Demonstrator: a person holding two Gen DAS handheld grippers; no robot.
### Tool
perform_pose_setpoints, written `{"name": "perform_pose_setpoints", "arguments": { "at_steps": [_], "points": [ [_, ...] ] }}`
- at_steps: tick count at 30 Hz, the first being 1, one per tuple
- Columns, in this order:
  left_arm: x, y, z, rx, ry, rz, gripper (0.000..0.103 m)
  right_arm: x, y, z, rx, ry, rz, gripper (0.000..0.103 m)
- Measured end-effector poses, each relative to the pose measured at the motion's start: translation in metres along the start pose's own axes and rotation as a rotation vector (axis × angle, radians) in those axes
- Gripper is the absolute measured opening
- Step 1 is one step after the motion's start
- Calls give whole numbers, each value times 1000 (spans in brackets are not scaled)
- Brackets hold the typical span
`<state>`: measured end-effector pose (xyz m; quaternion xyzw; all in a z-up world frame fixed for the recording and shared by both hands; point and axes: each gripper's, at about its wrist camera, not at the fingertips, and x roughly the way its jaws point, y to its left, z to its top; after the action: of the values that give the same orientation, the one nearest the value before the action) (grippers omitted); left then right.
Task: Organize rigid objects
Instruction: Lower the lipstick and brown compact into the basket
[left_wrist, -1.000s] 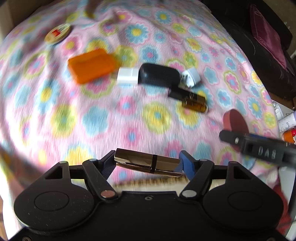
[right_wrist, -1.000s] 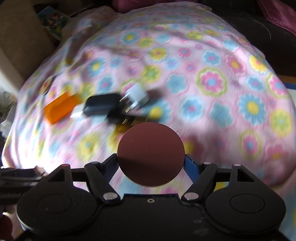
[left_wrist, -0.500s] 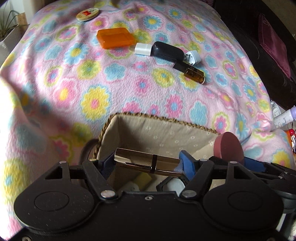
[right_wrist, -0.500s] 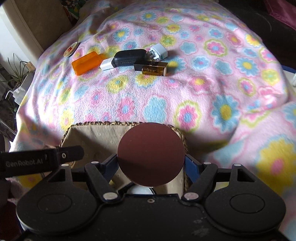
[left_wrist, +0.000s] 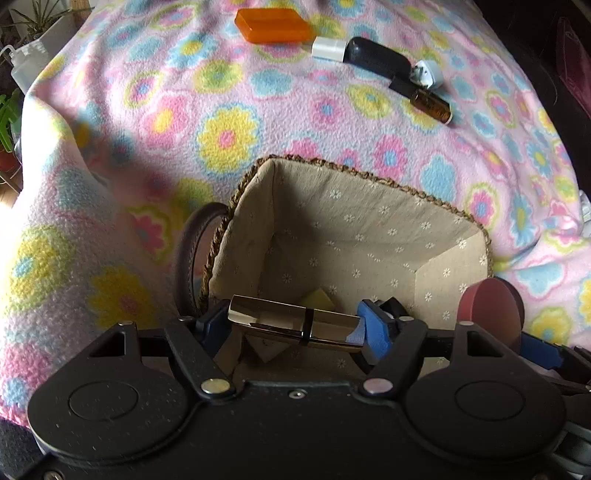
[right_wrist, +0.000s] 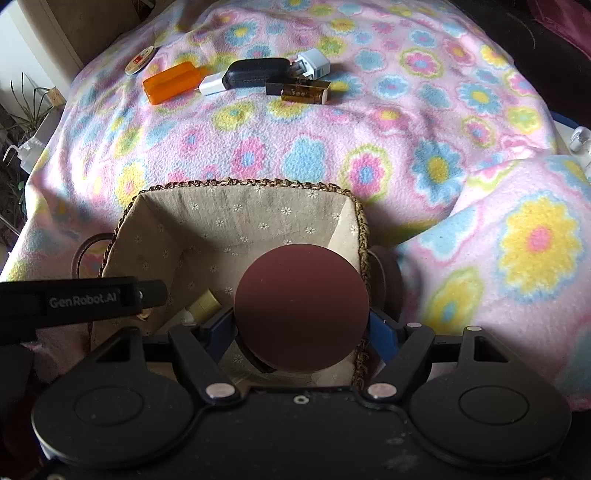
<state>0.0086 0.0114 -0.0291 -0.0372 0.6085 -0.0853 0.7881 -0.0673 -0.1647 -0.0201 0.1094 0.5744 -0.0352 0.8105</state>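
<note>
My left gripper (left_wrist: 295, 326) is shut on a shiny gold tube (left_wrist: 291, 325), held crosswise over the near end of a woven basket (left_wrist: 354, 177) with a flowered cloth lining. My right gripper (right_wrist: 301, 330) is shut on a round maroon disc (right_wrist: 301, 306), which hangs above the right half of the same basket (right_wrist: 258, 182). The disc (left_wrist: 491, 301) also shows at the right edge of the left wrist view. Small items, one of them yellow (left_wrist: 319, 297), lie on the basket floor.
Further back on the flowered blanket (right_wrist: 332, 147) lie an orange box (right_wrist: 171, 82), a white block (right_wrist: 213, 84), a black case (right_wrist: 258, 72), a white plug (right_wrist: 314, 63), a brown bottle (right_wrist: 301, 91) and a round badge (right_wrist: 139, 60). Plants (left_wrist: 33, 22) stand at the left.
Both grippers have drawn back from the row of objects to above the basket, each keeping its object. The basket has come into view, larger and nearer than half a second ago.
</note>
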Motion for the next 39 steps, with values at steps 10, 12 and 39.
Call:
{"name": "perform_pose_setpoints", "arguments": {
  "at_steps": [10, 12, 39],
  "points": [
    [7, 0, 0, -7, 43, 9, 68, 8, 3, 0, -14, 33, -11, 75],
    [8, -1, 0, -4, 46, 14, 68, 9, 2, 1, -16, 37, -10, 75],
    [11, -2, 1, 1, 63, 27, 69, 15, 3, 1, -24, 59, -6, 73]
  ]
}}
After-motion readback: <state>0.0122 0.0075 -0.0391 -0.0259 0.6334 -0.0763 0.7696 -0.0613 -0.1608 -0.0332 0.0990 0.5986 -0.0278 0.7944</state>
